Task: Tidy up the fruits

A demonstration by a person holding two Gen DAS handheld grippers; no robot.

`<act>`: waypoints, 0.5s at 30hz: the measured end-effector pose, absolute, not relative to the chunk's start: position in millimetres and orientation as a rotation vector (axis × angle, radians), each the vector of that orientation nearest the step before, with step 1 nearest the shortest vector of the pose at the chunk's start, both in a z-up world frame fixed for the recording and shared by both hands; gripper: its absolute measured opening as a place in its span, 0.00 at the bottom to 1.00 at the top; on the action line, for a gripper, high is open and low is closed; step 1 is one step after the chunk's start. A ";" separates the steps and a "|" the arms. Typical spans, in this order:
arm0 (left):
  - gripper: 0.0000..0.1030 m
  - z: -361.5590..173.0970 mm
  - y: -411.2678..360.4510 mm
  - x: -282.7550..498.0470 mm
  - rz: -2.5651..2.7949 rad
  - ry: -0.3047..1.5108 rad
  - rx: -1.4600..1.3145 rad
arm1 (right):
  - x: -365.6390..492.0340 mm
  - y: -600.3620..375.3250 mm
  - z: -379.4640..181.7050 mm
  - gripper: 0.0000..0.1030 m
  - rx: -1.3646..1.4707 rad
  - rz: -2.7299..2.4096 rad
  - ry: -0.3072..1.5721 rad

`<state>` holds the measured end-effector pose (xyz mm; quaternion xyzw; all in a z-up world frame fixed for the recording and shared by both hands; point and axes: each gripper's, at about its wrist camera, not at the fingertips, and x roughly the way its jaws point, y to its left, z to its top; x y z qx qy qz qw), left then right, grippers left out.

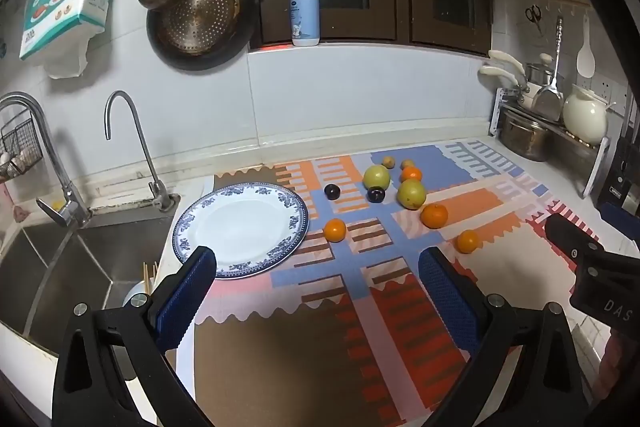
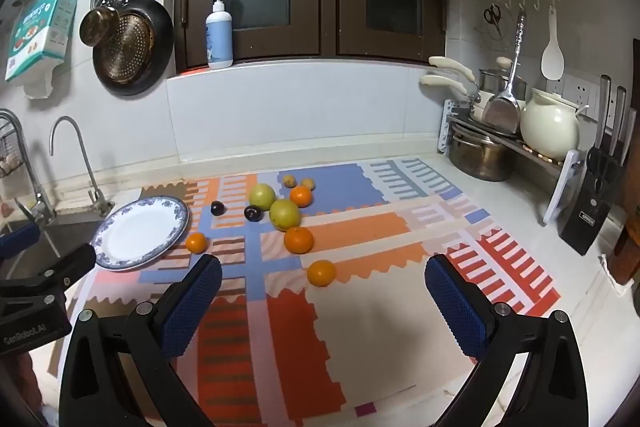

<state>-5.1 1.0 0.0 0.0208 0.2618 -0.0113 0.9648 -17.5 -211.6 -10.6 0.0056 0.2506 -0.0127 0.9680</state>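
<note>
Left gripper (image 1: pixel 318 267): jaws fully apart, nothing between them, held above the patterned mat (image 1: pixel 400 291) on the worktop (image 2: pixel 520 211). Right gripper (image 2: pixel 323 277): jaws likewise wide apart and empty, beside the left. Ahead of both, the fruits lie loose on the mat: four oranges, the nearest (image 2: pixel 321 272) just beyond the right jaws; two green fruits (image 2: pixel 285 214) touching each other; two dark plums (image 2: pixel 253 213); two small yellowish fruits (image 2: pixel 289 181) farthest back. A blue-rimmed plate (image 1: pixel 192 227) sits left of the fruits, empty, next to the sink (image 1: pixel 60 267).

blue-rimmed white plate (image 1: pixel 240 223), orange tangerines (image 1: pixel 434 215)
</note>
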 end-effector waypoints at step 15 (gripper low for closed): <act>1.00 7.9 -2.8 -17.9 -0.003 0.510 0.056 | -24.9 -209.7 -9.0 0.99 -0.001 -0.011 0.496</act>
